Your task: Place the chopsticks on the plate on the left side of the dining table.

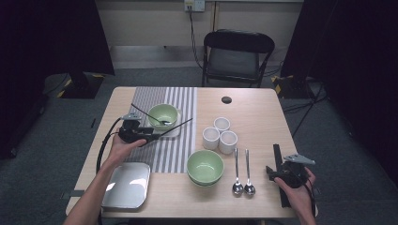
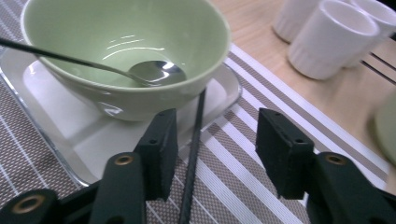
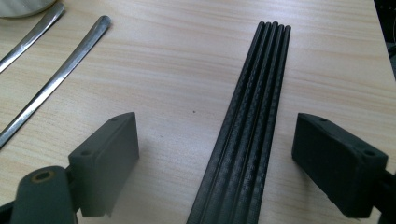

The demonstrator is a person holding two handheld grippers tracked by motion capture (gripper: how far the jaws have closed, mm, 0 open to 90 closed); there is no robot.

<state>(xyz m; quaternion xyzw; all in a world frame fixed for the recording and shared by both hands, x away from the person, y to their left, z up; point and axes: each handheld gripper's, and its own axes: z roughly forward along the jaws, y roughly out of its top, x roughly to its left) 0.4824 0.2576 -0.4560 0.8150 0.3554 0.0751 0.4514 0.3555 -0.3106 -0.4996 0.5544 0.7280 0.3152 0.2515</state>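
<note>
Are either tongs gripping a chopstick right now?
No. Left tongs stand open around one chopstick; right tongs open astride the chopstick bundle.

A pale green ceramic bowl (image 2: 126, 51) sits on a clear glass tray (image 2: 70, 140) atop a grey-and-white striped placemat (image 1: 176, 140); white ribbed cups (image 1: 219, 135), black chopsticks (image 3: 247, 135) and silver spoons (image 1: 242, 176) lie on the light wood-grain table (image 1: 253, 112).
</note>
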